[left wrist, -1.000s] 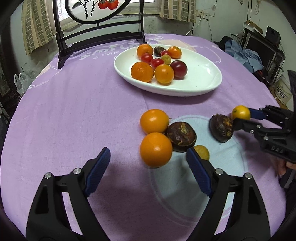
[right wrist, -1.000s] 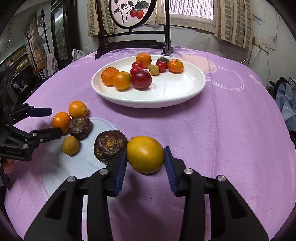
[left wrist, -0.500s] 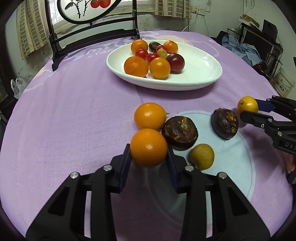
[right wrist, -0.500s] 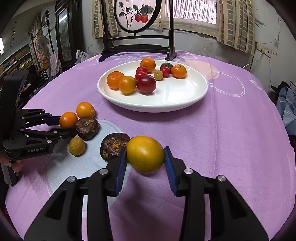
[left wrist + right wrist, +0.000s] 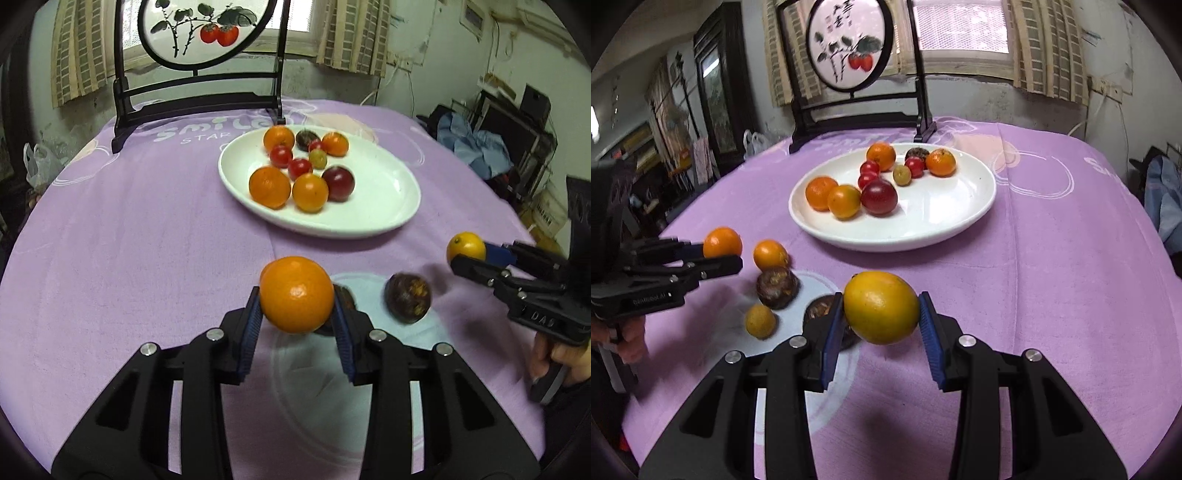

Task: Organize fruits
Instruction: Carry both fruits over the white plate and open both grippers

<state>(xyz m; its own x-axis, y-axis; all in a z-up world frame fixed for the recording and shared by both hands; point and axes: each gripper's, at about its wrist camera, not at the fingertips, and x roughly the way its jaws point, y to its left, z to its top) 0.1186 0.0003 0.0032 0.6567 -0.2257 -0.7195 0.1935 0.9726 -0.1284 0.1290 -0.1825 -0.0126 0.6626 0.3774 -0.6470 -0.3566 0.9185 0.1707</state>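
Purple-clothed worktop (image 5: 110, 240): left tongs (image 5: 295, 317) clamped on an orange (image 5: 296, 294), right tongs (image 5: 881, 319) on a yellow fruit (image 5: 881, 312); the white plate (image 5: 960, 218) lies straight ahead, far side, right tongs seemingly nearer

So the plate (image 5: 960, 221) sits mid-tabletop (image 5: 1071, 295) with a bunch of fruit in its far-left part. The screen (image 5: 849, 55) stands right behind the plate. In front and left of the plate, four loose fruits lie on the tabletop, with an orange (image 5: 770, 254) nearest the plate.
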